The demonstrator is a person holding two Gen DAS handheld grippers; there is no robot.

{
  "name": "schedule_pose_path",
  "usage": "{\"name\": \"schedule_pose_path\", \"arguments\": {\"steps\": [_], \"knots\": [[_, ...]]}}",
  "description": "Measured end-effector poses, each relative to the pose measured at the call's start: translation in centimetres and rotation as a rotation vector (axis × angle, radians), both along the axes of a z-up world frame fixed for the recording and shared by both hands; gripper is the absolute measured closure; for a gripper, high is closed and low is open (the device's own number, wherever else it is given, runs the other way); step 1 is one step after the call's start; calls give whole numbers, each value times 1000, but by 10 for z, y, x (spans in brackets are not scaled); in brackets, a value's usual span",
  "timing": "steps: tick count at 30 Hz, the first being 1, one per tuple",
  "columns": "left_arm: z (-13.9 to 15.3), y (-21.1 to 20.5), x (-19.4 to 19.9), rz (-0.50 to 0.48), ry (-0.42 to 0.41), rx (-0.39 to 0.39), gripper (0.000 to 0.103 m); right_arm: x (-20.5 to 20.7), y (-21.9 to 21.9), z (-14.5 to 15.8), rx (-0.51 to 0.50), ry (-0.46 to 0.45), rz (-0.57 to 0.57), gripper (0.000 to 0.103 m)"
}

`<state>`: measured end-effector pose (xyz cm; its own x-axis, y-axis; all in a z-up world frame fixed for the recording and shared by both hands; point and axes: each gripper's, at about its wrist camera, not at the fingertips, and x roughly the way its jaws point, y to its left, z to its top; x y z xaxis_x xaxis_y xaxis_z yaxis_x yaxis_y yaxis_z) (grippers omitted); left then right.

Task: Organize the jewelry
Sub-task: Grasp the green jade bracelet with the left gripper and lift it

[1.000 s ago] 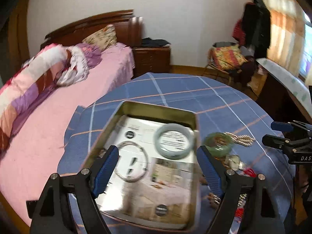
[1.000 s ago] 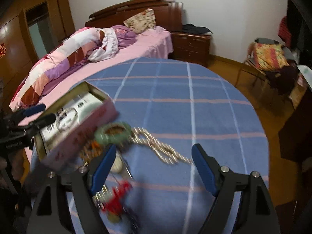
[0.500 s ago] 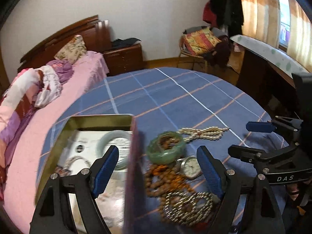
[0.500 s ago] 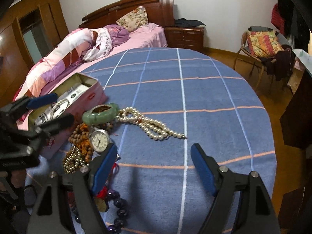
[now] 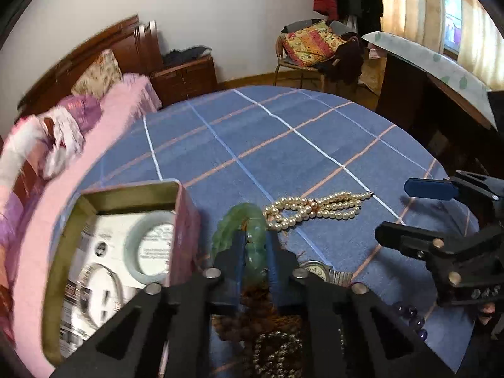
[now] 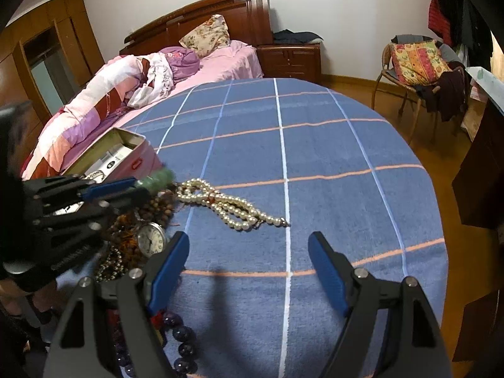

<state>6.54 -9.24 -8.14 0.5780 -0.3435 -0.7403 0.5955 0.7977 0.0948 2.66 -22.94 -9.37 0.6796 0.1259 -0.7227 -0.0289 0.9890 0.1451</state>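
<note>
My left gripper (image 5: 254, 252) is shut on a green jade bangle (image 5: 239, 223), held on edge above the jewelry pile; it shows too in the right wrist view (image 6: 159, 178). An open pink tin (image 5: 186, 220) at the left holds a pale bangle (image 5: 151, 249) and a silver bangle (image 5: 100, 289). A pearl necklace (image 5: 315, 209) lies on the blue cloth, also in the right wrist view (image 6: 233, 204). A pocket watch (image 6: 151, 239), brown beads (image 6: 157, 204) and dark purple beads (image 6: 184, 337) lie nearby. My right gripper (image 6: 249, 271) is open and empty, near the pearls.
The round table (image 6: 315, 157) has a blue checked cloth. A bed (image 6: 151, 72) stands beyond the tin at the left. A chair with cushion (image 6: 419, 66) and a dark desk (image 5: 441, 94) stand at the right.
My left gripper has swung right from over the tin to the pile and shut on the green bangle, lifting it on edge. My right gripper has drawn back a little and stays open.
</note>
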Motion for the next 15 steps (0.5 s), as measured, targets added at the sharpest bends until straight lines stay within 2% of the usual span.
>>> {"name": "schedule_pose_path", "arguments": {"steps": [7,13,15], "knots": [[37,22,-5,28,-51,-116,91,-1,6,4,-3,-7,22,24],[61,37,-4,56,-88,-170,91,10,35,4,-38,-2,124,33],[67,40,-3,62,-93,-182,91,12,46,2,-58,8,170,34]]}}
